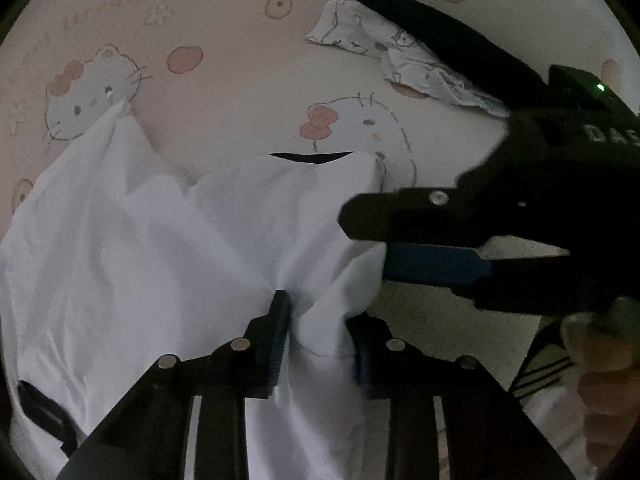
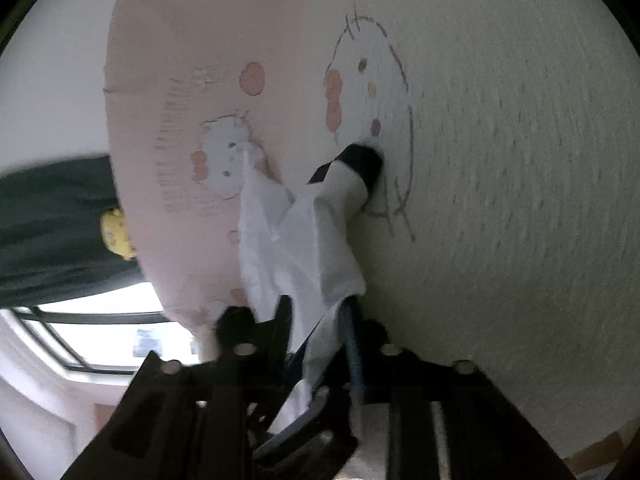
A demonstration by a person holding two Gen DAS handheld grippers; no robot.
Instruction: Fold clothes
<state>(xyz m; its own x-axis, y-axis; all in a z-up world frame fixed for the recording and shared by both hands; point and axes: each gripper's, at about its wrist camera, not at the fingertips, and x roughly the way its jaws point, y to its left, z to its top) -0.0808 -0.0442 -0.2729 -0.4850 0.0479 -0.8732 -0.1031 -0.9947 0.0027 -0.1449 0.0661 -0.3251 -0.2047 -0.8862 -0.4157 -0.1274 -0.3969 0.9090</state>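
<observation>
A white garment (image 1: 132, 248) with a black neck trim (image 1: 312, 157) lies rumpled on a bed sheet (image 1: 240, 80) printed with cartoon cats. My left gripper (image 1: 322, 338) is at the bottom of the left wrist view, its pads pinching a raised fold of the white cloth. My right gripper (image 1: 368, 244) comes in from the right, lying sideways, with the cloth's edge between its jaws. In the right wrist view the white garment (image 2: 304, 248) runs bunched from the black trim (image 2: 360, 160) down into my right gripper (image 2: 318, 316), which is shut on it.
A small printed cloth (image 1: 360, 36) lies at the far right of the sheet with a long dark item (image 1: 460, 36) over it. A hand (image 1: 608, 364) and a striped sleeve (image 1: 536, 372) show at lower right. A window (image 2: 100, 340) and a yellow object (image 2: 116, 234) lie beyond the bed's edge.
</observation>
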